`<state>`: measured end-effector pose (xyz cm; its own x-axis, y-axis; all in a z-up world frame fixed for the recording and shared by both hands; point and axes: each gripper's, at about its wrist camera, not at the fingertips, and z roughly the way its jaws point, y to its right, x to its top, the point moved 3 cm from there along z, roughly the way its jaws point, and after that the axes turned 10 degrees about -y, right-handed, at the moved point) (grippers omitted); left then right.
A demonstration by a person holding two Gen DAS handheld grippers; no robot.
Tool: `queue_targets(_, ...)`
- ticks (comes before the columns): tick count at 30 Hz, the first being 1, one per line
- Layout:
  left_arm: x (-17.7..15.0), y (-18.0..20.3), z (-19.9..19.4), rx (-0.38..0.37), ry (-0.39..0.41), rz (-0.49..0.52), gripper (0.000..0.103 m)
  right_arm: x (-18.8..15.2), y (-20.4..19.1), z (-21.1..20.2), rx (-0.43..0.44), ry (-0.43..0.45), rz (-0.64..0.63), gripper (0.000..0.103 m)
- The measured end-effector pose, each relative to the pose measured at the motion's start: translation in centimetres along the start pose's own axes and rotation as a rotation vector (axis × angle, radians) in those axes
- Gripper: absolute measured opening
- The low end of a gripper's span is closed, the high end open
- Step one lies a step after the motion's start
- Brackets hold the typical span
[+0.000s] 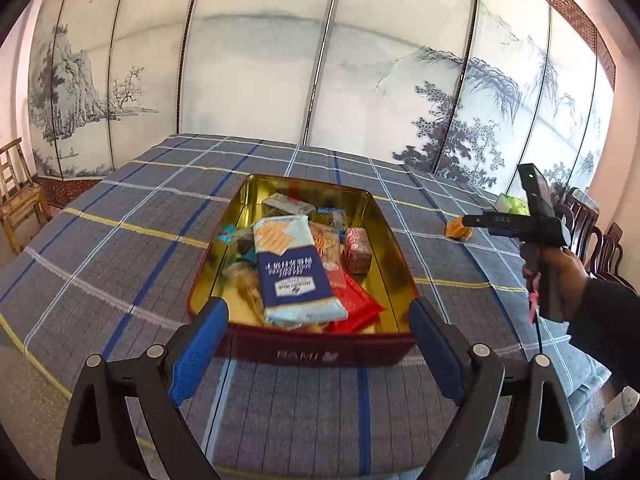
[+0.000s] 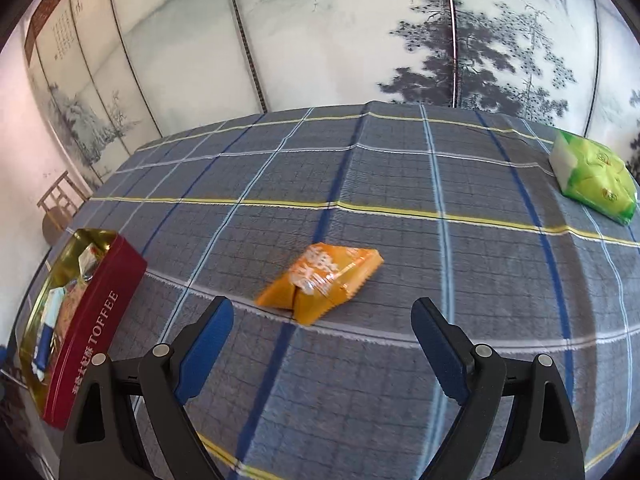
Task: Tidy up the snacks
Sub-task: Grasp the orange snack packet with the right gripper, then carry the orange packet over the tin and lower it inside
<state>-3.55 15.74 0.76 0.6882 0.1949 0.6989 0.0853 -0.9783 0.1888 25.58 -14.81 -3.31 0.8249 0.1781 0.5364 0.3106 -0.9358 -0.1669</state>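
A dark red toffee tin (image 1: 304, 354) with a gold inside stands open on the checked tablecloth (image 1: 120, 240). Several wrapped snacks lie in it, a blue and pale blue biscuit pack (image 1: 292, 268) on top. My left gripper (image 1: 316, 320) hovers open at the tin's near wall, nothing between its blue pads. In the right wrist view an orange snack packet (image 2: 320, 280) lies on the cloth just beyond my right gripper (image 2: 322, 320), which is open and holds nothing. The tin (image 2: 92, 344) shows at the far left there. The orange packet (image 1: 459, 232) also appears right of the tin.
A green and white pack (image 2: 592, 176) lies near the table's far right edge. A hand (image 1: 568, 280) holds the right gripper's body to the right of the tin. Wooden chairs (image 1: 20, 204) stand by the table. A painted screen (image 1: 320, 72) closes off the back.
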Motion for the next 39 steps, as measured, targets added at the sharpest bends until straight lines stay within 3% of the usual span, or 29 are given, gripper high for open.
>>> queue_targets(3, -2.0, -0.7, -0.9, -0.020, -0.014, -0.048, 0.089, 1.3, -0.5, 2.2, -0.042, -0.024, 0.073, 0.087)
queue_targets(5, -3.1, -0.9, -1.3, -0.025, -0.024, -0.062, 0.089, 1.8, -0.9, 3.5, -0.059, -0.046, 0.087, 0.049)
queue_targets(6, -3.5, -1.0, -1.5, -0.024, -0.024, -0.063, 0.089, 1.9, -1.1, 4.0, -0.111, -0.060, 0.073, 0.035)
queue_targets(15, -5.0, 0.0, -0.9, -0.032, -0.068, -0.067, 0.089, 1.8, -4.0, 1.1, -0.231, 0.014, -0.073, 0.034)
queue_targets(28, -8.2, 2.4, -1.1, 0.035, -0.149, -0.003, 0.089, 2.1, -6.7, -3.7, -0.204, 0.106, -0.079, 0.034)
queue_targets(39, -8.7, 1.8, -1.6, 0.040, -0.148, -0.026, 0.089, 2.6, -9.7, -6.6, -0.217, 0.159, -0.112, 0.034)
